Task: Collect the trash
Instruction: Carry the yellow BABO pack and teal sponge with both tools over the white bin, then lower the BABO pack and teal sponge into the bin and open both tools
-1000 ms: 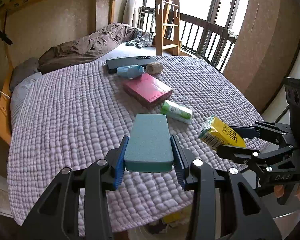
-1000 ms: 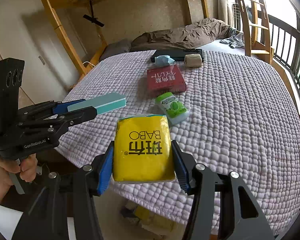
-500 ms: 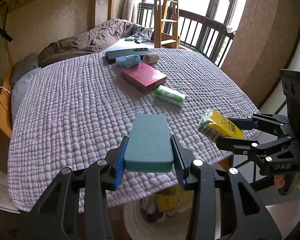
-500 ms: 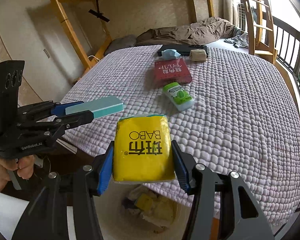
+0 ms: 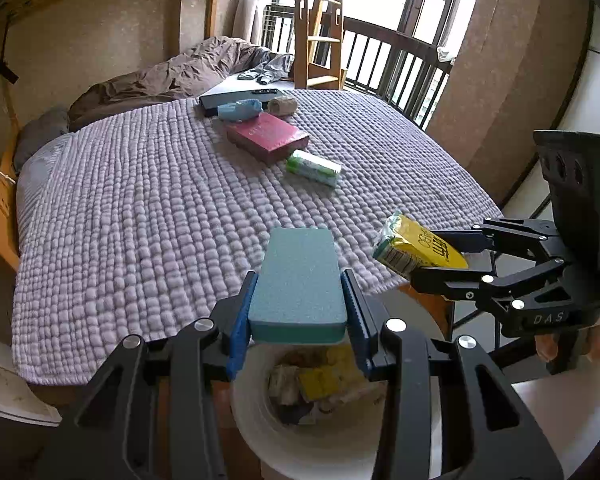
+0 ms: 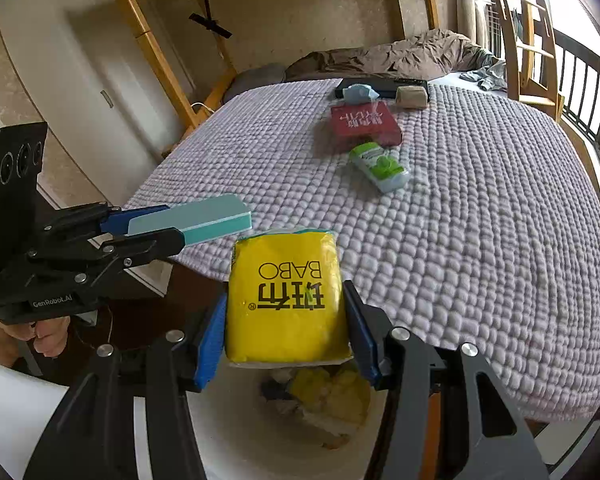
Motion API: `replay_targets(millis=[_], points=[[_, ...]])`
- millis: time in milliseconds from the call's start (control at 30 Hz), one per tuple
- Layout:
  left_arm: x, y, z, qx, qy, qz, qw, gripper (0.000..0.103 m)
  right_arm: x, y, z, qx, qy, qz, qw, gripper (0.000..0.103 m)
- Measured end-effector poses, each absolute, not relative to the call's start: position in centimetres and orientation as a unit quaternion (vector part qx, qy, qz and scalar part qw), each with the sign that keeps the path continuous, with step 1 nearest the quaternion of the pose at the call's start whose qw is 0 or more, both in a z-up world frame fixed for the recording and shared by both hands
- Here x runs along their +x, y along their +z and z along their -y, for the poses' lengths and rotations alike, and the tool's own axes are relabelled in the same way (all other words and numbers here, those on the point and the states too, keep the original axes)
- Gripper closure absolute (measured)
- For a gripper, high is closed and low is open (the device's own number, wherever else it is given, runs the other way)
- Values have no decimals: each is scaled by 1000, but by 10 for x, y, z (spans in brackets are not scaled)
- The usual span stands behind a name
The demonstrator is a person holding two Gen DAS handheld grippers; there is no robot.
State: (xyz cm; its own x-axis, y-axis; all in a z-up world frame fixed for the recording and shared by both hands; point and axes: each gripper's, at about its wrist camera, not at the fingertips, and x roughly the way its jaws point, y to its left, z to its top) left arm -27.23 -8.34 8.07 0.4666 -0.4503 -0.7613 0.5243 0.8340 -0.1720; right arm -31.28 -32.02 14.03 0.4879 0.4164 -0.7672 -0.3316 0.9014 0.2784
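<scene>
left gripper (image 5: 298, 312): we are seeing its jaws closing tight on both long sides of a teal sponge block (image 5: 299, 280), which is sticking out forward and level past the blue pads.
right gripper (image 6: 286, 332): we are seeing its jaws clamping a yellow tissue pack (image 6: 286, 296) by its two sides, printed face up, black lettering reading upside down to the camera.
where the two are hanging: we are looking at both held things sitting just off the near edge of the bed, above the white bin (image 5: 340, 440); the block's back end is over the bin's mouth, its front end over the blanket edge.
bin contents: we are making out yellow wrappers and crumpled scraps (image 6: 320, 396) lying in the bottom; finer detail is too blurred to name.
bed: we are seeing a lilac quilted blanket (image 5: 140, 208) covering it, with a brown duvet (image 5: 172, 76) bunched at the far end.
trash on the bed: we are counting a green-and-white wipes pack (image 5: 314, 168) lying on its side, a red box (image 5: 266, 140) just beyond it, then a blue crumpled wrapper (image 5: 238, 109) and a beige roll (image 5: 283, 105), both touching a flat black device (image 5: 220, 101).
hands: we are seeing one hand (image 6: 40, 332) gripping the left tool's handle, and fingers (image 5: 568, 346) wrapping the right tool's handle.
</scene>
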Motion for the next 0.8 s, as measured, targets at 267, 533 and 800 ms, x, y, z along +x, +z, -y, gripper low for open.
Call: replay_targets(millis=[267, 533, 800], points=[[-294, 78, 81, 49, -297, -438, 847, 59, -328, 135, 322, 47, 222, -469, 854, 50], [-308, 67, 84, 64, -299, -459, 834, 59, -338, 127, 322, 41, 230, -484, 844, 50], [-314, 51, 92, 75, -296, -479, 823, 59, -342, 114, 318, 38, 233, -499, 834, 50]])
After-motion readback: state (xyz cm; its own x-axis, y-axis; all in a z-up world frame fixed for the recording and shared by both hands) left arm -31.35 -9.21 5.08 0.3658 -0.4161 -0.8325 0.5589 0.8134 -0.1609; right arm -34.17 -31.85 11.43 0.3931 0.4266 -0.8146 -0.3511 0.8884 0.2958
